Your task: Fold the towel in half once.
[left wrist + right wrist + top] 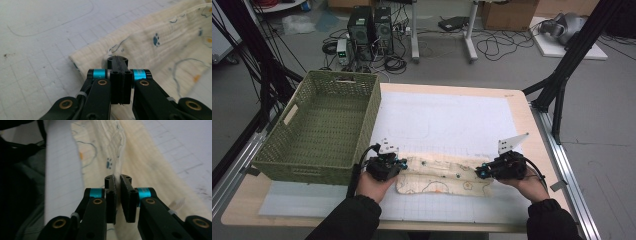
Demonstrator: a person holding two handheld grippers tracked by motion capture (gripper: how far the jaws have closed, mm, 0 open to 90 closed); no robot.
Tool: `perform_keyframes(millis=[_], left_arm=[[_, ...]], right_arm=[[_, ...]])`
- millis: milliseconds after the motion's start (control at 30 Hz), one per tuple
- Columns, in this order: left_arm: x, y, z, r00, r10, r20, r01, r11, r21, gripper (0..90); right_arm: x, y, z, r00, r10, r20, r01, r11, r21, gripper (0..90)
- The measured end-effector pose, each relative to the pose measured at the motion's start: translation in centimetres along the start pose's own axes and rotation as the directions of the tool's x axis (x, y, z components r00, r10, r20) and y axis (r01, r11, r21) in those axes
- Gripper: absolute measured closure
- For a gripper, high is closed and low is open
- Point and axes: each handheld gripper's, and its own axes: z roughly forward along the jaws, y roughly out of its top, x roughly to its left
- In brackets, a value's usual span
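At the 6 o'clock edge of the desk [532,125], the printed cream cloth [439,176] lies flat, pinched by the closed left tool [401,166] at 9 o'clock and the near-closed right tool [480,172] at 3 o'clock; lift both ends evenly, keeping tension.

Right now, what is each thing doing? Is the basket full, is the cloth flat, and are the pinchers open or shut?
Cloth: folded into a long strip, lying on the white mat, pinched at both ends.
Basket: upright beside the mat, nothing in it.
Left gripper: shut on the cloth's edge.
Right gripper: shut on a fold of the cloth.
White mat: flat on the table.
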Motion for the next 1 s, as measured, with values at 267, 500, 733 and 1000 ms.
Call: perform_keyframes(millis=[267, 500, 733, 1000], left_arm=[[-0.6, 0.9, -1.9, 0.9996, -0.009, 0.028, 0.010, 0.9985, -0.053, 65.7], [0.5, 0.7, 0.8, 0.9983, -0.011, -0.057, 0.010, 0.9998, -0.019, 64.6], [1.8, 0.5, 4.2, 0.9850, -0.030, -0.170, 0.037, 0.9985, 0.041, 61.4], [2.2, 0.3, 4.7, 0.9762, 0.008, -0.217, 0.003, 0.9988, 0.050, 85.9]], right_arm=[[0.1, 0.1, -0.8, 0.9998, 0.019, -0.008, -0.019, 0.999, -0.028, 68.1], [-1.4, 0.1, -0.7, 0.9773, 0.028, 0.210, -0.033, 0.999, 0.020, 57.4], [-3.3, 0.0, 0.5, 0.9498, 0.004, 0.313, -0.024, 0.998, 0.063, 59.6], [-4.2, -0.3, 1.2, 0.9744, 0.061, 0.216, -0.080, 0.994, 0.079, 74.1]])
